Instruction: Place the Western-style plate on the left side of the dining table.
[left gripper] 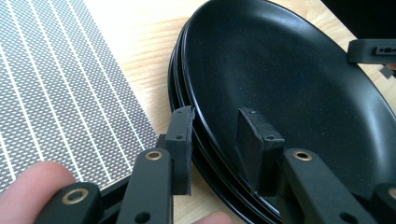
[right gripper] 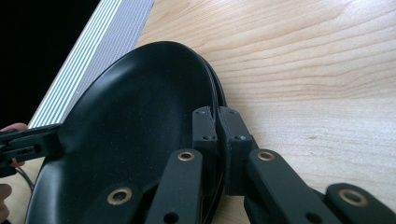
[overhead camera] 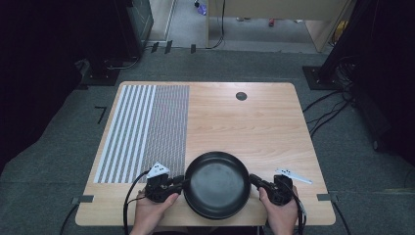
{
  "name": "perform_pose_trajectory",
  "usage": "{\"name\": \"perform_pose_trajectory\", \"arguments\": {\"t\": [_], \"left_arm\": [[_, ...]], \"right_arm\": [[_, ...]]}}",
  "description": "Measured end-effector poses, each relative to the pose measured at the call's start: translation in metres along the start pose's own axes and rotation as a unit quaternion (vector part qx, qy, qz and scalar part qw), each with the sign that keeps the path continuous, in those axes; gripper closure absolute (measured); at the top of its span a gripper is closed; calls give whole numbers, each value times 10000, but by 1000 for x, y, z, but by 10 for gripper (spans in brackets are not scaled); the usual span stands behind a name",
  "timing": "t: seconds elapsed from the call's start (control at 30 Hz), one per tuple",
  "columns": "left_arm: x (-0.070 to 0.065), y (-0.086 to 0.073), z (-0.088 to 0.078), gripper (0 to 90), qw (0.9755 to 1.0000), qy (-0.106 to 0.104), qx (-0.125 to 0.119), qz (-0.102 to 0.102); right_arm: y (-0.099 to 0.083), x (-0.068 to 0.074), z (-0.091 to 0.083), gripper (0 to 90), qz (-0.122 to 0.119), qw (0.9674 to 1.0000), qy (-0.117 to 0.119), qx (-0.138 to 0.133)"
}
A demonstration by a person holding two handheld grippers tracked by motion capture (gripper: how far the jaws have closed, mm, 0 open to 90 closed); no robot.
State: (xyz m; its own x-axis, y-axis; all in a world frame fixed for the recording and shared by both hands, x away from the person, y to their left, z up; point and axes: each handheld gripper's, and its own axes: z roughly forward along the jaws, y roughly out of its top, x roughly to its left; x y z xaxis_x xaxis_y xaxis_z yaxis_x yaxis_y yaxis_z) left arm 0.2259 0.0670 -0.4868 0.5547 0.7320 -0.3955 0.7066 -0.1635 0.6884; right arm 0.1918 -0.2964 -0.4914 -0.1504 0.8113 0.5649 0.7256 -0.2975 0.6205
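A pale wooden desk stands on grey carpet in a dim room, cables trailing over the floor around it. At the desk's near edge, about midway, sits a stack of black plates; the left gripper view shows several rims nested under the top one. The right gripper has its jaws clenched on the right rim of the top plate, pinching it between the pads, as the right gripper view makes plain. The left gripper is at the opposite, left rim: one jaw sits inside the top plate and the other outside the stack, with a visible gap on each side, so it straddles the rim but is not yet gripping. A hand holds each gripper from the near side. Left of the plates, running toward the far edge, lies a striped grey-and-white placemat, bare. By my reading, the work is at its start: one side of the top plate is secured, the other grip remains to be finished, and lifting and placing the plate are all ahead.
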Motion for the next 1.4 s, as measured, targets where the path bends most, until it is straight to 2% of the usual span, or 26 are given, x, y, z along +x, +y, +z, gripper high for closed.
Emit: {"name": "perform_pose_trajectory", "arguments": {"t": [0.1, 0.43, 0.63, 0.8, 0.87, 0.97, 1.13, 1.2, 1.23, 1.33, 1.4], "left_arm": [[0, -1, 2, 658, 10000, 44, 86, 9], [0, -1, 1, 686, 9999, 108, 75, -64], [0, 1, -6, 698, 9997, 212, 28, -65], [5, 5, -14, 711, 9996, 276, -48, -96], [6, 6, -18, 716, 9993, 349, -119, -28], [7, 9, -23, 727, 9994, 323, -79, 83], [8, 8, -22, 721, 9994, 311, -79, 124], [5, 8, -22, 715, 9986, 421, -102, 288], [0, 8, -22, 715, 9966, 620, -130, 520], [-3, 8, -22, 758, 9958, 667, -115, 624], [-2, 7, -23, 762, 9963, 628, -134, 573]], "right_arm": [[-1, -1, 1, 874, 41, 9999, 112, 48], [-1, 0, 5, 874, -19, 9999, 136, 4], [-3, 1, 9, 874, 78, 9995, 300, 33], [-6, 5, 14, 872, 12, 9993, 357, 61], [-7, 7, 16, 871, 6, 9991, 417, 93], [-9, 9, 18, 872, -8, 9990, 441, 80], [-9, 8, 19, 868, 93, 9989, 451, 59], [-10, 9, 20, 860, 113, 9990, 427, 76], [-11, 9, 23, 843, 170, 9989, 420, 79], [-14, 8, 26, 829, 279, 9988, 400, 85], [-16, 7, 29, 819, 428, 9981, 447, 51]]}}
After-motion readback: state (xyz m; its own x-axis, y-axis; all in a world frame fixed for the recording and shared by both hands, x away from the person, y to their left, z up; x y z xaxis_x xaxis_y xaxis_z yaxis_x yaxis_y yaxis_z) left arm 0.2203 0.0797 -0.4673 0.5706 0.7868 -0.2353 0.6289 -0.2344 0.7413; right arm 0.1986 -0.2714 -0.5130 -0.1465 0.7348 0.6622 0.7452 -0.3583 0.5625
